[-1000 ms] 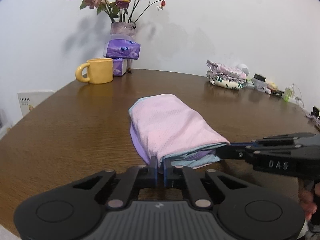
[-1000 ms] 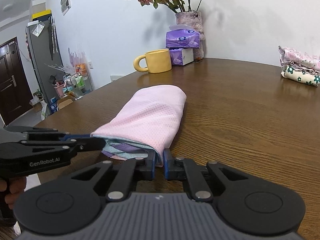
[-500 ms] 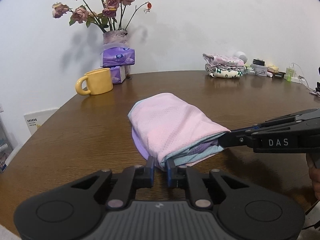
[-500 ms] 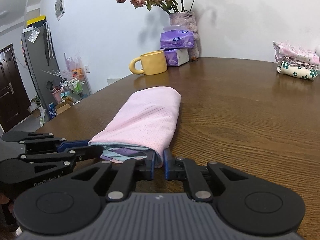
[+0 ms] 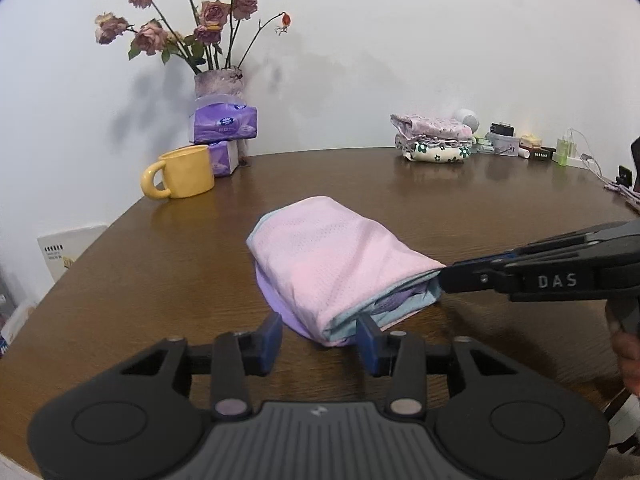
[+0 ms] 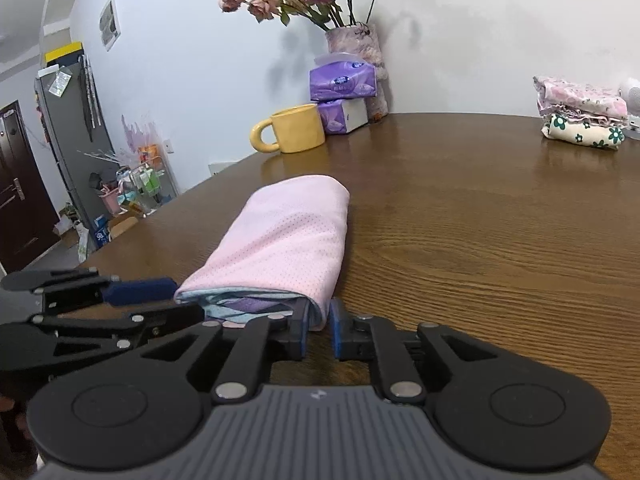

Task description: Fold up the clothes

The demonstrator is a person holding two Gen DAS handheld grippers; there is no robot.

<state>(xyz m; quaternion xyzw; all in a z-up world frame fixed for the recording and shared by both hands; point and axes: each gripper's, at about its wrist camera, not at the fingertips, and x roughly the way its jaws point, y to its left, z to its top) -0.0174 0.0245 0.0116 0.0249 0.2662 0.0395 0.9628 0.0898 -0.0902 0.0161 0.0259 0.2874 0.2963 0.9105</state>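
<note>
A folded garment [image 5: 332, 256], pink on top with purple and light blue layers at its open end, lies on the brown wooden table [image 5: 160, 272]. My left gripper [image 5: 320, 336] is at its near corner. The jaws are opening and stand wide on either side of the cloth without pressing it. In the right wrist view the same garment [image 6: 292, 232] reaches to my right gripper [image 6: 319, 330]. Those jaws are opening too, a small gap apart, with the pink edge hanging loose between the pads. Each gripper shows in the other's view: right gripper [image 5: 444, 280], left gripper [image 6: 188, 300].
A yellow mug [image 5: 184, 176], two purple tissue packs [image 5: 224, 124] and a vase of dried roses [image 5: 219, 84] stand at the back left. A stack of folded floral clothes [image 5: 434, 142] and small bottles [image 5: 520, 146] sit at the back right. Bare table [image 6: 480, 240] lies right of the garment.
My left jaws, pinched on the garment's corner before, have spread wide and let it go. The right jaws have parted a little. The garment lies where it was.
</note>
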